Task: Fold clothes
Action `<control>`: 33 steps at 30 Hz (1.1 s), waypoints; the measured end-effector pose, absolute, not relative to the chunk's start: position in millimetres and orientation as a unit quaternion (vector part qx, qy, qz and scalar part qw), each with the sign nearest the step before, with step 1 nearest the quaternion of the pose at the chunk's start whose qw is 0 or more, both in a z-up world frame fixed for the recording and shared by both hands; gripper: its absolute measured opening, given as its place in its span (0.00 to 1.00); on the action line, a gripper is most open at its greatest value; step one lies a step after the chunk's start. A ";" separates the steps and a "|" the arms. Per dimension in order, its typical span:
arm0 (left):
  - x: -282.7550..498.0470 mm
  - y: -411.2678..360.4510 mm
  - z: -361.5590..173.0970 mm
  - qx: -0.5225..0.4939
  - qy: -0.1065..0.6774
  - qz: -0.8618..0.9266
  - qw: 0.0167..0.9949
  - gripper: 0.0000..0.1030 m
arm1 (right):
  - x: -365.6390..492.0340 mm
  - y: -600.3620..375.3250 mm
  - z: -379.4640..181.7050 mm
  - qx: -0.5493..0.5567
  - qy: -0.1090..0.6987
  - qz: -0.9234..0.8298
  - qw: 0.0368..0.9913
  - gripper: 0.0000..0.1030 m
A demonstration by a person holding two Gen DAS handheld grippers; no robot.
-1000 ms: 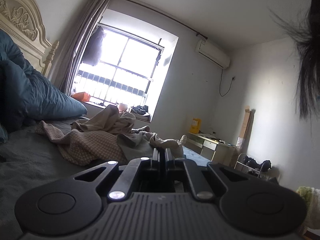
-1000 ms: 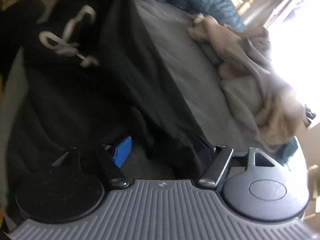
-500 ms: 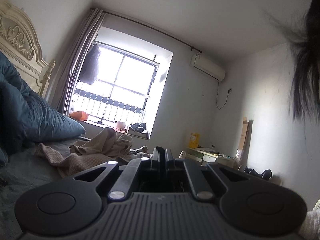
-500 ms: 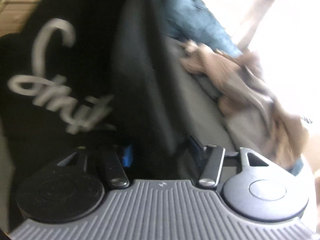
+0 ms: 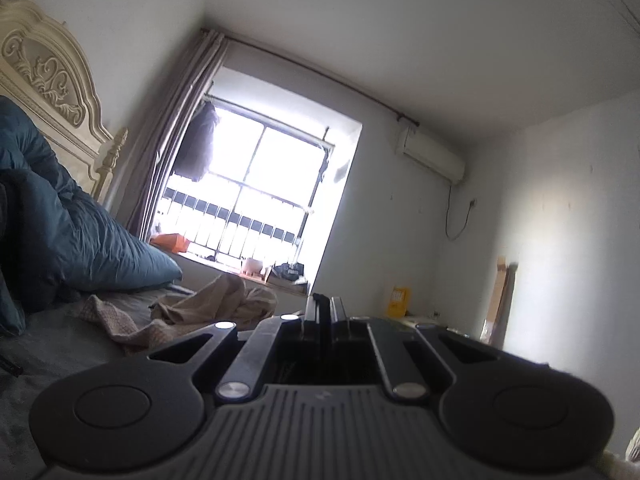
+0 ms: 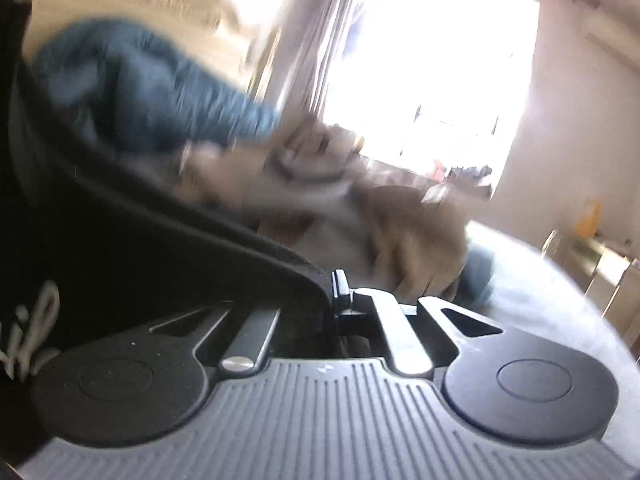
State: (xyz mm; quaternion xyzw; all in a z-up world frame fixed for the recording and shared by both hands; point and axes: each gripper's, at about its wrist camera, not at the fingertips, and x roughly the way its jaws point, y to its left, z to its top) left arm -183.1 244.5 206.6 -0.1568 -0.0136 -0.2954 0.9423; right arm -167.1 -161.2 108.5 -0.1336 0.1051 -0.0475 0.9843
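Item one: we log the left gripper point(image 5: 323, 308), jaws drawn together with only a thin dark strip showing between them; we cannot tell whether that strip is cloth. It points across the bed point(image 5: 44, 356) toward the window point(image 5: 256, 204).

Item two: the right gripper point(image 6: 338, 286), jaws closed on the edge of a black garment point(image 6: 132, 240). The cloth runs from the jaws out toward 9 and 10 o'clock, filling the left of the right wrist view. Pale script lettering point(image 6: 28, 340) sits on it near 8 o'clock.

Item three: a heap of beige clothes point(image 5: 192, 312) lying loose on the bed, at 9 o'clock of the left jaws in the left wrist view. In the right wrist view the same heap point(image 6: 360, 208) sits at 12 to 1 o'clock beyond the jaws, apart from the black garment. This view is smeared, so its outline is only roughly read.

Item four: a teal duvet point(image 5: 64, 224) piled at the head of the bed, against a cream carved headboard point(image 5: 52, 80), at 9 to 10 o'clock in the left wrist view.

Item five: room fittings. We note a grey curtain point(image 5: 176, 128) left of the window, an air conditioner point(image 5: 430, 156) on the wall at 1 o'clock, a yellow container point(image 5: 398, 300) low by the wall, and a dark garment point(image 5: 198, 140) hanging at the window's left edge.
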 end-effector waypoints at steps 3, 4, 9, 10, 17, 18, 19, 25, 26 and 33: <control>-191.9 246.2 220.6 -0.165 -0.031 -0.293 0.941 0.05 | -198.2 -166.2 143.4 -0.127 0.052 -0.071 0.988 0.02; -195.9 247.1 227.9 -0.167 -0.041 -0.295 0.940 0.05 | -207.2 -167.8 155.1 -0.127 0.034 -0.078 0.988 0.02; -222.9 249.6 269.5 -0.166 -0.102 -0.303 0.933 0.05 | -262.2 -170.4 215.2 -0.132 -0.055 -0.106 0.984 0.02; -229.3 249.8 277.6 -0.163 -0.114 -0.305 0.931 0.05 | -274.2 -170.0 225.5 -0.135 -0.071 -0.110 0.982 0.02; -268.8 242.9 329.1 -0.148 -0.166 -0.328 0.918 0.05 | -355.9 -164.0 289.7 -0.165 -0.165 -0.130 0.964 0.02; -273.1 240.7 335.1 -0.147 -0.170 -0.332 0.916 0.05 | -365.4 -163.7 296.3 -0.167 -0.174 -0.130 0.962 0.02; -277.3 238.5 341.3 -0.144 -0.175 -0.334 0.915 0.05 | -373.9 -163.5 302.0 -0.169 -0.183 -0.129 0.960 0.02; -296.2 226.3 380.3 -0.135 -0.211 -0.345 0.905 0.05 | -406.6 -162.6 325.9 -0.185 -0.223 -0.128 0.948 0.02; -298.2 223.8 387.6 -0.132 -0.217 -0.346 0.903 0.05 | -410.3 -163.5 329.5 -0.188 -0.230 -0.129 0.946 0.02; -291.2 196.2 418.4 -0.128 -0.227 -0.352 0.899 0.05 | -422.4 -182.3 355.8 -0.189 -0.255 -0.136 0.938 0.02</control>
